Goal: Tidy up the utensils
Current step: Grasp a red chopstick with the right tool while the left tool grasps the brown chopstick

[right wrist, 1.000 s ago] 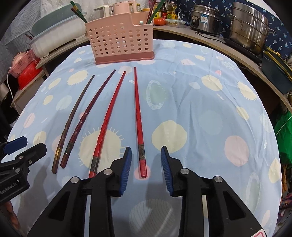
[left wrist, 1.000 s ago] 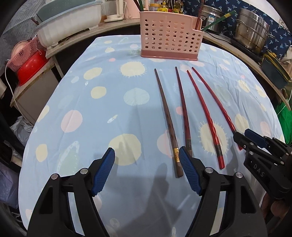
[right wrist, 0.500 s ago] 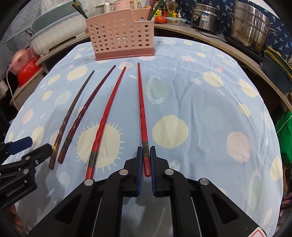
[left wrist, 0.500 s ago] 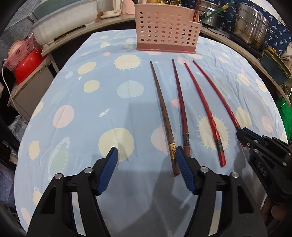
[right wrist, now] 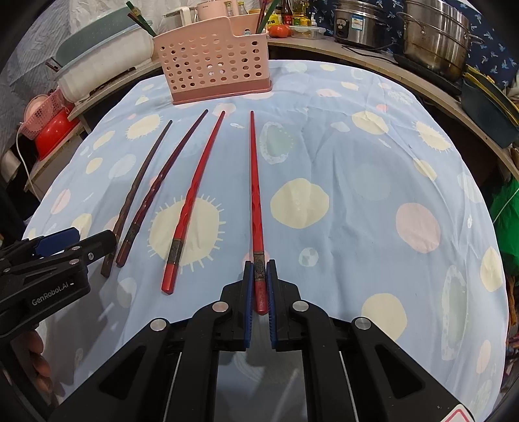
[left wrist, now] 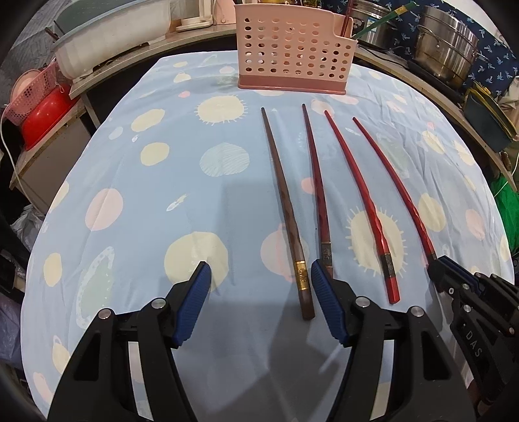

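Several chopsticks lie side by side on the spotted blue cloth, tips toward a pink perforated utensil holder (left wrist: 292, 48) (right wrist: 214, 61). My right gripper (right wrist: 259, 276) is shut on the thick end of the rightmost red chopstick (right wrist: 254, 181), which rests on the cloth; it shows in the left wrist view (left wrist: 392, 181). My left gripper (left wrist: 259, 279) is open, low over the cloth, its right pad beside the thick ends of the brown chopstick (left wrist: 285, 207) and the dark red chopstick (left wrist: 319, 194). A second red chopstick (left wrist: 363, 201) (right wrist: 194, 198) lies between.
The round table's cloth (right wrist: 373, 168) ends at a counter behind with steel pots (right wrist: 434, 35), a rice cooker (right wrist: 360, 22), bottles and a white tub (left wrist: 110, 35). A red basin and pink basket (left wrist: 39, 100) sit low at the left.
My right gripper closed on the end of the rightmost red chopstick. My left gripper edged forward toward the brown and dark red chopsticks, staying open.
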Available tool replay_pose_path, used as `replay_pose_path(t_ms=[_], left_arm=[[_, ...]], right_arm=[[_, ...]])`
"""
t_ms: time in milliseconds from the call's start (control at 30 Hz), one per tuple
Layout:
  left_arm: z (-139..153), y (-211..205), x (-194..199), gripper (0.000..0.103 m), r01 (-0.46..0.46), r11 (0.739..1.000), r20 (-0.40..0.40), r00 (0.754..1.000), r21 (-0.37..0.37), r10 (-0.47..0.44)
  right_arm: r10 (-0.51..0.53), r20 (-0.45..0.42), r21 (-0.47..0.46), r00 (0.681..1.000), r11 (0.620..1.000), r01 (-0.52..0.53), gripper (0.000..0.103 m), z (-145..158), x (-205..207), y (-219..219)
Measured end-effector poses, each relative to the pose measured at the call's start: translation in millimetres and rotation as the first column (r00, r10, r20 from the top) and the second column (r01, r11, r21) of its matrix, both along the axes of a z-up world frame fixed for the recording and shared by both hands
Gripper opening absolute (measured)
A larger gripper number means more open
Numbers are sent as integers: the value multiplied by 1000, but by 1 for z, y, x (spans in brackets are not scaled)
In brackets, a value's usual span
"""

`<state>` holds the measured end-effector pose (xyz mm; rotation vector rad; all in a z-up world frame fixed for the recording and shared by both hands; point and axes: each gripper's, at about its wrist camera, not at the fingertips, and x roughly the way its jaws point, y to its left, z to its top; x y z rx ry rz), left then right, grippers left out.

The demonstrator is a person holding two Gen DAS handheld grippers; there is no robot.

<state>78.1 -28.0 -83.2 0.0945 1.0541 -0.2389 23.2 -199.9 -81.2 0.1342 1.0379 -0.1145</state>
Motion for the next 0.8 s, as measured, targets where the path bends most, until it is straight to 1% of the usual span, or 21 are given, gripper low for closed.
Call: replay_pose_path(t_ms=[100, 200, 300, 400, 433, 467, 500, 567, 600, 667, 800], left_arm=[[-3, 0, 1, 61, -2, 1000, -6, 1000, 1, 2], [-7, -1, 1, 61, 5, 1000, -2, 1000, 25, -5], [-8, -2, -2, 60, 15, 999, 17, 1000, 41, -15], [-8, -1, -3, 55, 18, 999, 25, 1000, 37, -19], [-8, -1, -3, 52, 20, 999, 27, 999, 37, -21], [-7, -1, -4, 46, 22, 999, 29, 999, 34, -23], [-7, -1, -5, 43, 24, 999, 31, 999, 33, -25], [-5, -1, -5, 31, 30, 999, 30, 999, 26, -30], [-5, -1, -5, 29, 30, 999, 31, 999, 26, -31], [-4, -1, -5, 11, 39, 999, 26, 999, 16, -40], [-1, 0, -5, 8, 40, 999, 23, 999, 13, -41]], right_arm=[[1, 0, 1, 1000, 1000, -1, 7, 0, 0, 0], [0, 0, 0, 1000, 1000, 0, 7, 0, -1, 0], [0, 1, 2, 1000, 1000, 0, 7, 0, -1, 0], [0, 1, 1, 1000, 1000, 0, 7, 0, -1, 0], [0, 1, 0, 1000, 1000, 0, 7, 0, -1, 0], [0, 1, 0, 1000, 1000, 0, 7, 0, -1, 0], [0, 1, 0, 1000, 1000, 0, 7, 0, -1, 0], [0, 2, 1, 1000, 1000, 0, 7, 0, -2, 0], [0, 2, 1, 1000, 1000, 0, 7, 0, -2, 0], [1, 3, 2, 1000, 1000, -1, 7, 1, -3, 1], [2, 5, 5, 1000, 1000, -2, 7, 2, -6, 2]])
